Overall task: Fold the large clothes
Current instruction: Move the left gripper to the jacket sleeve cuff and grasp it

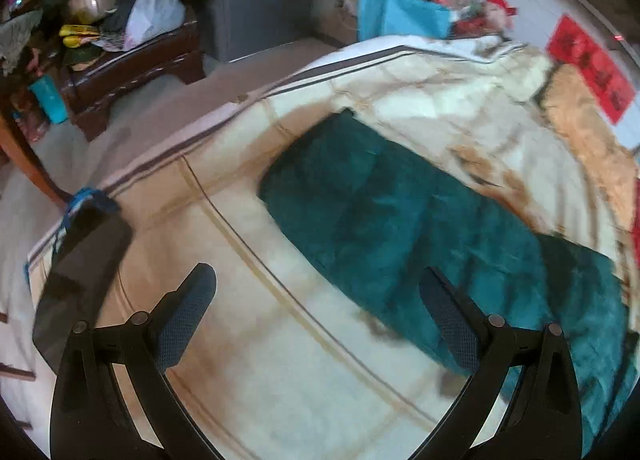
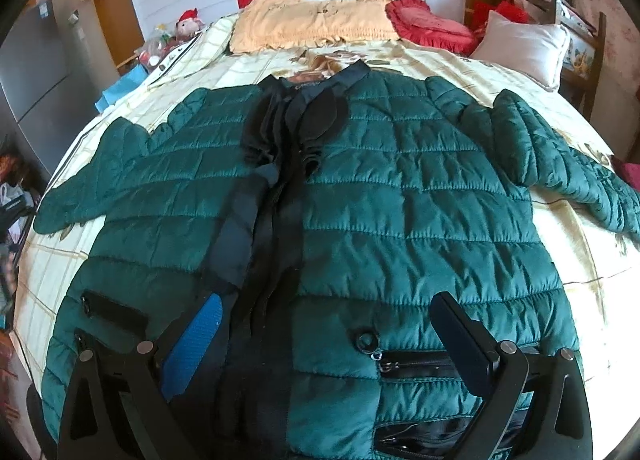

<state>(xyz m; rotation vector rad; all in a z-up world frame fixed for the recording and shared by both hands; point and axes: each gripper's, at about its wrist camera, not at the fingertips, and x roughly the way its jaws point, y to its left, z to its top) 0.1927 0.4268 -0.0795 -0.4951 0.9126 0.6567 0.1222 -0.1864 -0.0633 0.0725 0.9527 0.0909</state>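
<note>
Green quilted jacket (image 2: 400, 187) flat on bed (image 2: 592, 260), pillows (image 2: 312, 21) beyond, both tools spread

bed (image 2: 568, 260): cream checked cover | green quilted jacket (image 2: 400, 187) spread flat, centre | yellow pillow (image 2: 312, 25) 12 o'clock | red cushion (image 2: 430, 25), white pillow (image 2: 524, 47) 1 o'clock | dark flat object (image 1: 80, 280), possibly a phone, blurred

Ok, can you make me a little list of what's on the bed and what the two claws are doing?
garment: green puffer jacket, front up, sleeves spread out
lying on: bed cover
left sleeve: stretched ahead of the left claw
left claw: open, holding nothing
right claw: open, above the jacket's hem
at the head of the bed: yellow pillow, red pillow
folding: not started
</note>
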